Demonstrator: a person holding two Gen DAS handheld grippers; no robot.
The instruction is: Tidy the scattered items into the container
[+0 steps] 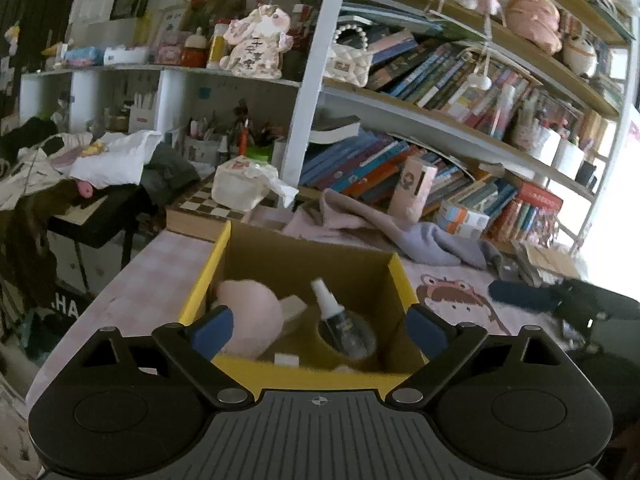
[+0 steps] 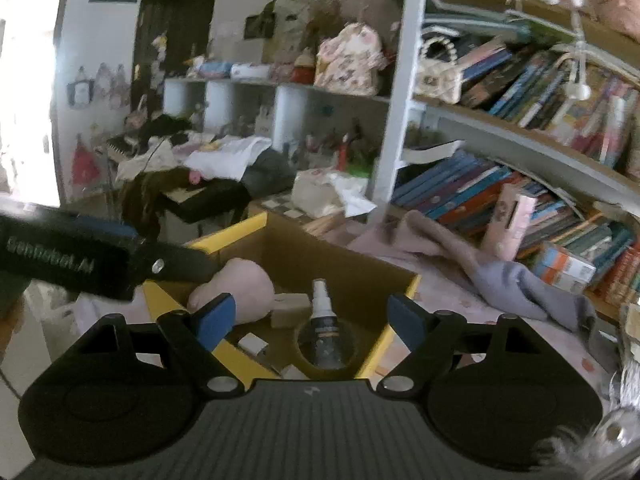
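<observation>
Left wrist view: left gripper (image 1: 319, 334) at the bottom centre, blue pads spread wide and clasping nothing, poised over the near rim of the cardboard box (image 1: 394, 276) with yellow edges. Box sitting mid-frame on the pink checked worktop (image 1: 168, 264). Inside the box: a pink plush toy (image 1: 250, 312) at the lower left, a small spray bottle (image 1: 334, 316) lying to its right with the white cap pointing toward the top of the frame, a pale block (image 1: 294, 307) between them (kind unclear). Beyond the box, a rumpled pink and lilac cloth (image 1: 400, 236) toward the centre right, with crowded bookshelves (image 1: 440, 76) filling the upper right. Right gripper's dark body at the right edge, blurred.

Right wrist view: right gripper (image 2: 310, 318) at the bottom centre, pads released and well apart, nothing between them. Same box (image 2: 404, 292) straight ahead, spray bottle (image 2: 324, 312) at the centre, plush toy (image 2: 240, 284) to its left, a small white piece (image 2: 253, 344) near the lower rim. Left gripper's (image 2: 108, 252) black body reaching in from the left edge, above the box's left corner.
</observation>
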